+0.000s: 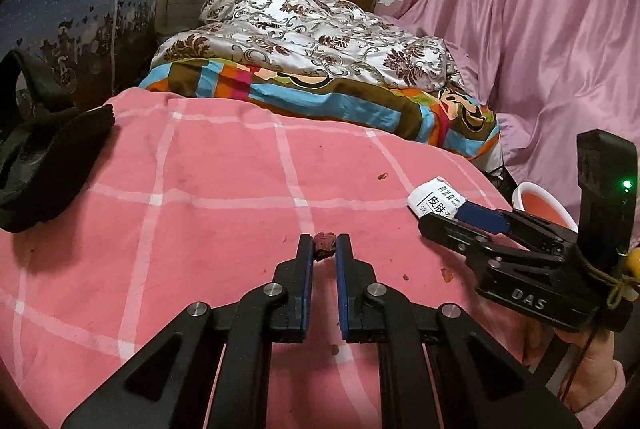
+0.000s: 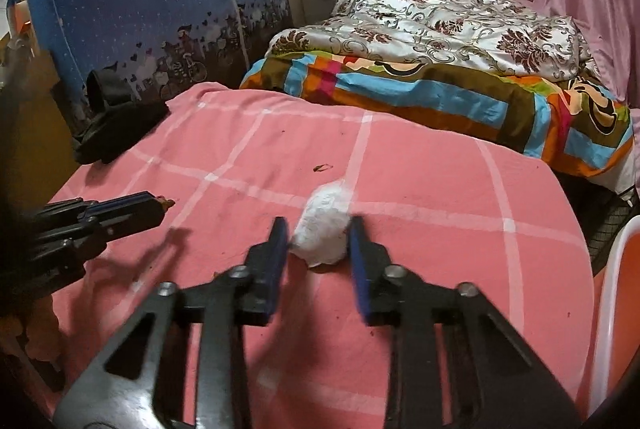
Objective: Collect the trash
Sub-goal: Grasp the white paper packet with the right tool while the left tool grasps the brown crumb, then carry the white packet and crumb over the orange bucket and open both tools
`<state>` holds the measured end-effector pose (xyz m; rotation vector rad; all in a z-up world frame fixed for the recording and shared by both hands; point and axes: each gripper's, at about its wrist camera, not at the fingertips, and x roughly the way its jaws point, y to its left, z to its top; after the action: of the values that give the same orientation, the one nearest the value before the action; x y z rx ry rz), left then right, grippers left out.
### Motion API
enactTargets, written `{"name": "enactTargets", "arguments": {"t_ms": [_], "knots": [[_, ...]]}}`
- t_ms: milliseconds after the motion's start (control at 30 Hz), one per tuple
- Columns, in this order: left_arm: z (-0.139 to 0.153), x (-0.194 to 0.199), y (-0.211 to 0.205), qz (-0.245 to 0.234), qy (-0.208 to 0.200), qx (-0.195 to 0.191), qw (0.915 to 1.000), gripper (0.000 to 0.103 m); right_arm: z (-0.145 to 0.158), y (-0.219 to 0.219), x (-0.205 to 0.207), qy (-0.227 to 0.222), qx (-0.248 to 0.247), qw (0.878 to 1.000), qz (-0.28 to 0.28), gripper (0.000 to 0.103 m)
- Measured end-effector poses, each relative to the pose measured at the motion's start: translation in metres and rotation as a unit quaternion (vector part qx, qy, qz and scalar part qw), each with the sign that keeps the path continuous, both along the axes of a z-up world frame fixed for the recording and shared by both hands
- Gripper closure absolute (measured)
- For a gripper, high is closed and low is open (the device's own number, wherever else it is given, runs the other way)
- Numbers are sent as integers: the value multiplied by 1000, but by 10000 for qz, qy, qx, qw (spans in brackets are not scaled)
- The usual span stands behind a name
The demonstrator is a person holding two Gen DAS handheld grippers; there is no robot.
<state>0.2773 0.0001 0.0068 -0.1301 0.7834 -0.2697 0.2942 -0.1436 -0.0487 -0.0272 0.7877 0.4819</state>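
Left claw (image 1: 324, 249) angles down at lower centre of its view, pinching a small dark red scrap (image 1: 323, 243); right claw (image 2: 320, 229) tilts likewise, its fingers against a crumpled white wrapper (image 2: 322, 229) with printed characters; both hang over the pink checked bedsheet (image 1: 200, 189), bare toward the frame's left; a white-rimmed bin (image 1: 548, 205) sits at the right edge.

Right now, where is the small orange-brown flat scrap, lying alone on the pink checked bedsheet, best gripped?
Probably take the small orange-brown flat scrap across its short width, coming from straight above. It lies flat and elongated on the pink checked bedsheet, nothing touching it, so the pads should press slightly into the cloth.
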Motion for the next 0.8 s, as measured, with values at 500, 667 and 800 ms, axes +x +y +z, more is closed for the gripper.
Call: {"name": "enactTargets", "arguments": {"t_ms": [500, 667, 800], "knots": [[11, -21, -8, -20, -363, 67, 9993, 95, 24, -11, -34, -851, 71, 9963, -4, 93], [22, -35, -18, -123, -811, 163, 9965, 95, 45, -23, -60, -1494, 157, 9886, -57, 94], [36, -46, -27, -202, -1236, 176, 9920, 95, 66, -42, -86, -2224, 335, 9743, -125, 94]]}}
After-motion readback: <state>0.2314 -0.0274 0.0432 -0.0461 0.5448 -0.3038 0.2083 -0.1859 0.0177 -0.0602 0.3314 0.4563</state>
